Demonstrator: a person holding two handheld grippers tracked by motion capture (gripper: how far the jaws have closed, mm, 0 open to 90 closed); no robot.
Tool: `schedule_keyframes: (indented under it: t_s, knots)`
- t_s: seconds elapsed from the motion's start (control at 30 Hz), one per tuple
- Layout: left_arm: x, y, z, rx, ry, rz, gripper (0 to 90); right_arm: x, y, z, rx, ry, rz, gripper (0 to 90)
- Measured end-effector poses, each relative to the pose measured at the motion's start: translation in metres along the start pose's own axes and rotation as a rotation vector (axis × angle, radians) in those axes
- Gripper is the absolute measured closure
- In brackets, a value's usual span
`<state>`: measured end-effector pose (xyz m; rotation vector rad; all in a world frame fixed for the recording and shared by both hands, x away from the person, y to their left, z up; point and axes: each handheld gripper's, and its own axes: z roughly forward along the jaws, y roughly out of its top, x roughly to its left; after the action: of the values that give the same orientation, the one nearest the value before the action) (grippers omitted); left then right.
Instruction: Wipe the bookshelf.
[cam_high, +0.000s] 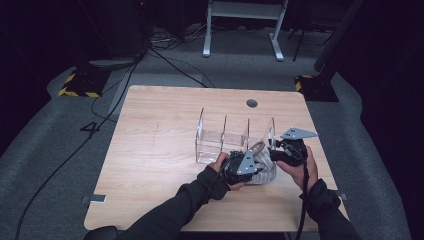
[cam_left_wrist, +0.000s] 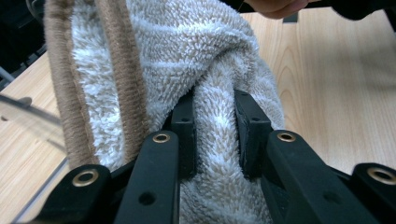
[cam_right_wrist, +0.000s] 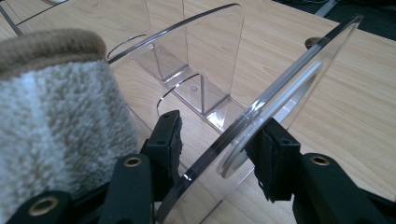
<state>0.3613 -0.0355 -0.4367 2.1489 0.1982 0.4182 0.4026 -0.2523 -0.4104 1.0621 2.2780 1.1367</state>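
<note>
The towel (cam_high: 264, 167) lies on the table (cam_high: 150, 165), touching the rack's (cam_high: 222, 140) near right end.

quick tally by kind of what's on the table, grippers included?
Grippers: 2, left gripper and right gripper
Fluffy towel with brown trim: 1
Clear acrylic divider rack: 1
Total: 4

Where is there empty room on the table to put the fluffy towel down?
The widest bare wood of the table is left of the clear rack, out to the table's left edge. There is also a bare strip behind the rack, near the round hole. It is crowded by the rack's right end, where both claws and the towel sit.
</note>
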Motion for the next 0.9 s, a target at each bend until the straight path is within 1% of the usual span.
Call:
schedule_keyframes:
  t_s: [0.03, 0.1, 0.13, 0.17, 0.23, 0.27, 0.33, 0.37, 0.4, 0.43, 0.6, 0.67, 0.73, 0.77, 0.8, 0.83, 0.9]
  knots:
    - [0.001, -0.001, -0.002, -0.001, -0.002, -0.006, 73.8, 0.0, 0.0, 0.0, 0.001, 0.0, -0.001, 55.7]
    - [0.002, -0.003, -0.005, 0.001, 0.002, -0.004, 73.8, 0.0, 0.0, 0.0, 0.001, -0.001, -0.001, 55.7]
    - [0.005, -0.008, -0.012, 0.008, 0.005, -0.016, 73.8, 0.0, 0.0, 0.0, 0.001, -0.001, -0.001, 55.7]
    - [0.007, -0.01, -0.016, 0.009, 0.01, -0.01, 73.8, 0.0, 0.0, 0.0, 0.002, -0.001, -0.001, 55.8]
    - [0.011, -0.018, -0.027, 0.016, 0.024, -0.024, 73.8, 0.0, 0.0, 0.0, 0.002, -0.001, -0.001, 55.8]
    - [0.014, -0.023, -0.034, 0.021, 0.034, -0.037, 73.8, 0.0, 0.0, 0.0, 0.002, 0.0, -0.001, 56.0]
    - [0.02, -0.032, -0.048, 0.031, 0.056, -0.048, 73.8, 0.0, 0.0, 0.0, 0.001, 0.0, 0.0, 56.0]
    - [0.022, -0.035, -0.052, 0.034, 0.062, -0.048, 73.8, 0.0, 0.0, 0.0, 0.001, 0.0, 0.0, 56.0]
    - [0.022, -0.035, -0.052, 0.034, 0.062, -0.048, 73.9, 0.0, 0.0, 0.0, 0.001, 0.001, 0.0, 56.1]
    - [0.028, -0.042, -0.066, 0.037, 0.075, -0.064, 73.9, 0.0, 0.0, 0.0, 0.002, 0.0, -0.001, 56.1]
    - [0.037, -0.057, -0.1, 0.032, 0.12, -0.085, 73.7, 0.0, 0.0, 0.0, 0.002, -0.001, 0.0, 56.2]
    - [0.041, -0.065, -0.113, 0.024, 0.14, -0.111, 73.5, 0.0, 0.0, 0.0, 0.002, 0.0, 0.0, 56.2]
    - [0.046, -0.075, -0.125, 0.021, 0.163, -0.147, 73.5, 0.001, 0.0, 0.0, 0.0, -0.001, 0.002, 56.2]
    - [0.047, -0.078, -0.129, 0.023, 0.172, -0.151, 73.5, 0.001, 0.0, 0.001, -0.001, -0.001, 0.001, 56.2]
    - [0.047, -0.078, -0.129, 0.023, 0.172, -0.151, 73.4, 0.001, 0.0, 0.001, 0.0, -0.001, 0.0, 56.2]
    - [0.051, -0.087, -0.136, 0.025, 0.191, -0.177, 73.3, 0.001, 0.0, 0.001, 0.0, -0.002, 0.0, 56.2]
    - [0.053, -0.092, -0.141, 0.031, 0.208, -0.187, 73.3, 0.001, 0.001, 0.001, 0.001, -0.001, 0.0, 56.2]
